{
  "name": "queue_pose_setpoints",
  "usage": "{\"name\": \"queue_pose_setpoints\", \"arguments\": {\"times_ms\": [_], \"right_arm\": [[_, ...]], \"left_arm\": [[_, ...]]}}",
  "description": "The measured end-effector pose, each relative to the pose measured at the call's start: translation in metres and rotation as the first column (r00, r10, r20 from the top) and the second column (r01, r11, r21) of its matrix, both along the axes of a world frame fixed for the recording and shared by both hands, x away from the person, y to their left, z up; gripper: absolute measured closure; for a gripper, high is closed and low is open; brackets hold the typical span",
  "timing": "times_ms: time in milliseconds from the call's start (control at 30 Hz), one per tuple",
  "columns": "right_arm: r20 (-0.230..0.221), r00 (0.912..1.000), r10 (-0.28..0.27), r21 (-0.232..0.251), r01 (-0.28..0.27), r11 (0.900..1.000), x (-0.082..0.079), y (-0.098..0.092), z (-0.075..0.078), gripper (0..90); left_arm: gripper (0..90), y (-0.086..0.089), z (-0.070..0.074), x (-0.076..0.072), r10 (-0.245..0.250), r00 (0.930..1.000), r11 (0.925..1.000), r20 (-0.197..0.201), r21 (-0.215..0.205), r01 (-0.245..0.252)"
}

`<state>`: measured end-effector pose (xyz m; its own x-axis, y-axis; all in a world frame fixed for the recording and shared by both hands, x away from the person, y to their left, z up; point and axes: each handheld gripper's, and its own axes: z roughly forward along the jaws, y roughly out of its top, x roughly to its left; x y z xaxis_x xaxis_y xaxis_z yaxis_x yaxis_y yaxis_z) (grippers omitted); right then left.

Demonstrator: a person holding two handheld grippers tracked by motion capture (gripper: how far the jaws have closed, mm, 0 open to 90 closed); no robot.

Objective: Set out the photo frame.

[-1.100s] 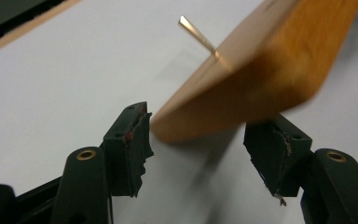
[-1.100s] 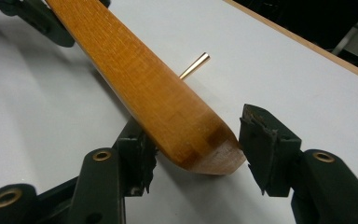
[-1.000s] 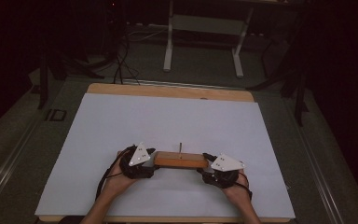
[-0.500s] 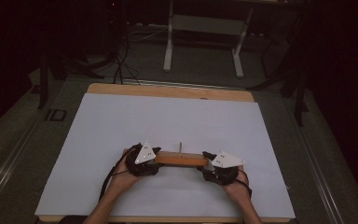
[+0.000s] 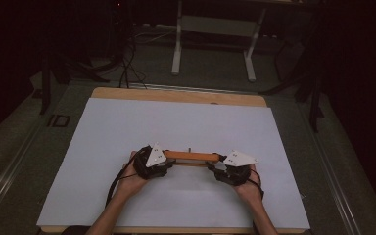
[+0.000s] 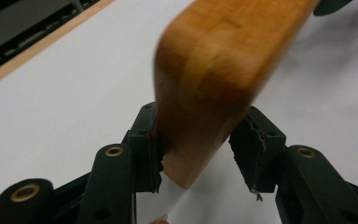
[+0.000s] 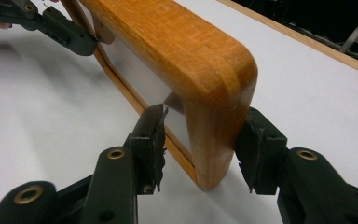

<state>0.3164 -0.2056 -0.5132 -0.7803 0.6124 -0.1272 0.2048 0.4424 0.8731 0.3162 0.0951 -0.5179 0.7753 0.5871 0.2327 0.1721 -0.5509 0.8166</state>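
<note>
At lower centre of the high view, the left gripper (image 5: 169,160) and right gripper (image 5: 217,165), jaws just closing, bracket opposite ends of a wooden frame (image 5: 192,156) standing on edge on the white table (image 5: 127,127), pads not yet firmly clamped on either side.

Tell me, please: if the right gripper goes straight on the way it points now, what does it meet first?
Most likely the wooden frame: its rounded end already stands between the right gripper's fingers, directly ahead. Depth is hard to judge.
</note>
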Motion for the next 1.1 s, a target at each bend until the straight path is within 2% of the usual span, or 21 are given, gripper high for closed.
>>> {"name": "queue_pose_setpoints", "arguments": {"times_ms": [133, 333, 400, 900, 933, 1100], "right_arm": [[0.004, 1.0000, 0.001, -0.004, -0.001, 1.000, 0.000, 0.000, 0.000, 54.5], [-0.001, 1.0000, 0.000, 0.002, 0.000, 1.000, 0.000, 0.000, 0.000, 54.6], [0.001, 1.0000, 0.000, 0.002, 0.000, 1.000, -0.001, 0.001, 0.000, 54.6], [-0.031, 0.9995, 0.009, 0.071, -0.007, 0.997, 0.001, 0.002, 0.008, 55.0], [-0.036, 0.9993, 0.009, 0.079, -0.006, 0.997, 0.001, 0.002, 0.008, 55.0], [-0.063, 0.9979, 0.019, 0.103, -0.012, 0.995, 0.003, 0.005, 0.010, 55.4]], "left_arm": [[55.4, -0.001, 0.001, -0.001, 0.000, 0.9999, 0.9998, 0.011, 0.021, -0.001], [55.4, -0.001, 0.002, -0.002, 0.001, 0.9997, 0.9996, 0.023, 0.028, -0.002], [55.4, 0.000, 0.003, -0.002, -0.002, 0.9999, 0.9996, 0.016, 0.027, 0.002], [56.1, 0.013, 0.017, -0.001, -0.029, 0.9985, 0.9977, -0.046, -0.063, 0.026], [56.1, 0.016, 0.018, 0.000, -0.033, 0.9977, 0.9964, -0.060, -0.080, 0.028], [56.3, 0.023, 0.020, 0.004, -0.038, 0.9929, 0.9944, -0.113, -0.102, 0.027]]}}
